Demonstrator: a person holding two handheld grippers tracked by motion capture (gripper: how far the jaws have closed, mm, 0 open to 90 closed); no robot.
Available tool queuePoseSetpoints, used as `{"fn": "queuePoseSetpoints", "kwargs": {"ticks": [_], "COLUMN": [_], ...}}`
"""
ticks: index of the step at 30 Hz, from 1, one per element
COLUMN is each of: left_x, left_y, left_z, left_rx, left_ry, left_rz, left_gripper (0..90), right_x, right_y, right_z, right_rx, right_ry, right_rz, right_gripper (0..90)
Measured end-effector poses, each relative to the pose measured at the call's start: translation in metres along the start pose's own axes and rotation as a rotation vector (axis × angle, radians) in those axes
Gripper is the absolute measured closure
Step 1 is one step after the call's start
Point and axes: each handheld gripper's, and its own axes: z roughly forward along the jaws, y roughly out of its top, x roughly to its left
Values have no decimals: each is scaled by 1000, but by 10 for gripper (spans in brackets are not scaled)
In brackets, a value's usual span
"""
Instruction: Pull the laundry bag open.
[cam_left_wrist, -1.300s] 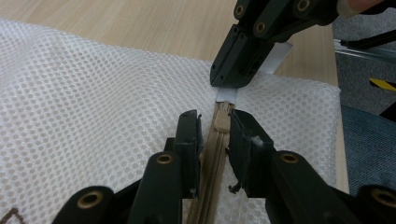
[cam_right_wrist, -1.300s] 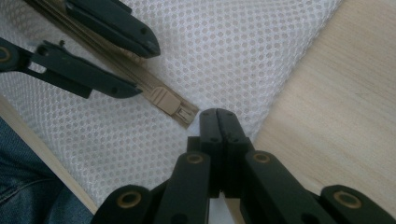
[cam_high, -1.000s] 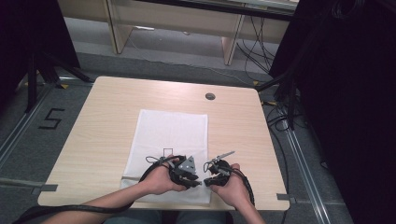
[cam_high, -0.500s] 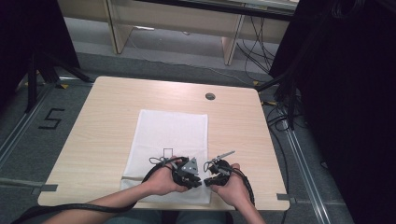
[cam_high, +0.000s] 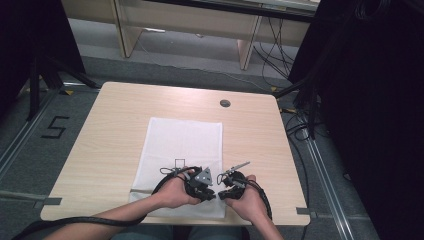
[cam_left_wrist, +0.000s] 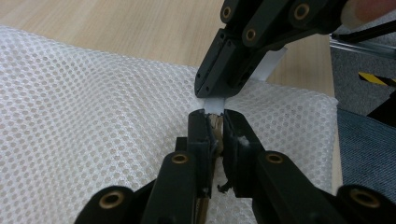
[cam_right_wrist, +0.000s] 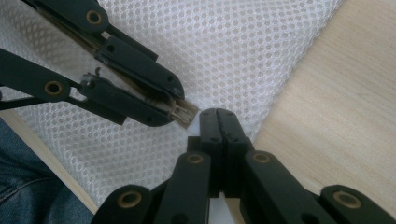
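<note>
Mesh bag (cam_high: 182, 150) on table (cam_high: 110, 135), cable hole (cam_high: 225, 103) well apart.

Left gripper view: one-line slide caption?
Left tongs shut on the zipper pull of a white mesh bag, right tongs gripping its white tab.

— From my seat, the left gripper (cam_left_wrist: 214, 122) has just been closing on something pale at its tips. Can you tell what?

— No, my screen gives me a white tab (cam_left_wrist: 215, 104) and a brownish sliver; most of it is buried between the jaws.

— And the right gripper (cam_right_wrist: 218, 113)?

— Pressed together; whether mesh cloth (cam_right_wrist: 224, 56) is pinched inside, I can't tell. From overhead, both tips are too small.
</note>
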Motion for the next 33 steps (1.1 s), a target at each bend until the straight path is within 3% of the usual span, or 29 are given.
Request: {"fn": "queuePoseSetpoints", "kwargs": {"ticks": [10, 11, 17, 24, 26, 27, 33], "left_x": [-4, -3, -3, -4, -3, -3, -3], "left_y": [1, 1, -1, -2, -2, -3, -4], "left_z": [-2, -4, -10, -10, -12, -13, -14], "left_rx": [4, 9, 7, 7, 7, 6, -3], "left_ry": [14, 19, 21, 25, 24, 18, 23], "left_rz": [15, 37, 25, 27, 37, 17, 35], "left_gripper": [813, 813, 813, 813, 813, 813, 813], "right_x": [3, 3, 1, 2, 3, 2, 3], "right_y": [0, 0, 1, 1, 1, 1, 1], "right_z": [-1, 0, 0, 0, 0, 0, 0], "right_rx": [16, 14, 6, 1, 15, 1, 0], "right_ry": [-19, -16, -7, -10, -12, -10, -10], "right_rz": [12, 12, -21, -23, 0, -24, -23], "right_gripper": [900, 900, 900, 900, 900, 900, 900]}}
